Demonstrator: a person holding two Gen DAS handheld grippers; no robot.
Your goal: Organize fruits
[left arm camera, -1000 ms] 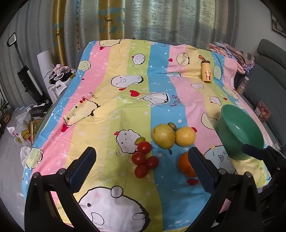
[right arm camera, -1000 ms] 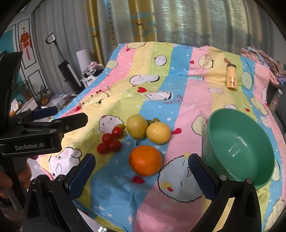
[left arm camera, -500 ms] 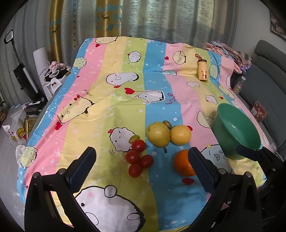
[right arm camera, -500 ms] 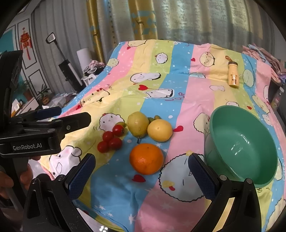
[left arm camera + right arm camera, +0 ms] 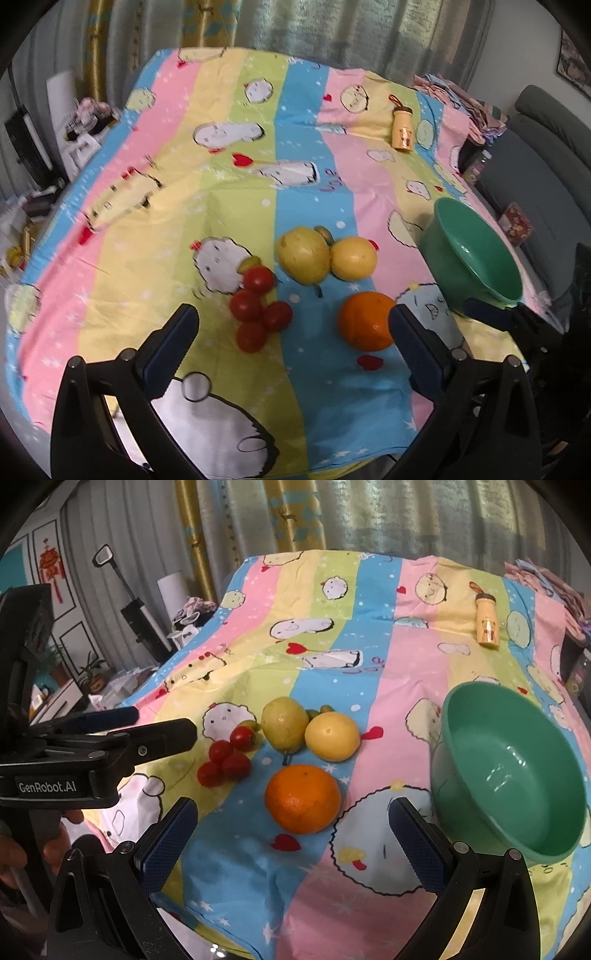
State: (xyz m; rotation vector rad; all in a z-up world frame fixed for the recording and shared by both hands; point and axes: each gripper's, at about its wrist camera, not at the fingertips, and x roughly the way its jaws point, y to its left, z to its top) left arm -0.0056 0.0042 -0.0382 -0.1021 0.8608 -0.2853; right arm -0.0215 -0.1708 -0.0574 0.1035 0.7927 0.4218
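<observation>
1. Since nothing is lifted yet, both tools sit at the near edge of the table covered by a striped cartoon-print cloth (image 5: 369,672), fruit ahead of them.
2. Left hand-held gripper (image 5: 291,328): fingers spread wide, holding nothing, roughly centred over the four small red cherry tomatoes (image 5: 255,310), probably its side of the job.
3. Tomatoes lie in a tight touching cluster; a small green fruit (image 5: 248,263) sits just behind them.
4. Yellow-green pear (image 5: 284,725) touches the round yellow lemon-like fruit (image 5: 332,736). Pear's long axis runs near-to-far: stem toward the grippers, broad end away.
5. Round orange (image 5: 303,799) sits alone, nearest, just ahead of the right hand-held gripper (image 5: 293,830), which is also wide open and empty. Looks like the first pick; no useful axis, any approach works.
6. Empty green plastic bowl (image 5: 513,771) sits right of the fruit, mouth tilted toward the camera, the likely drop target.
7. Small yellow bottle (image 5: 487,624) stands far back right, apart.
</observation>
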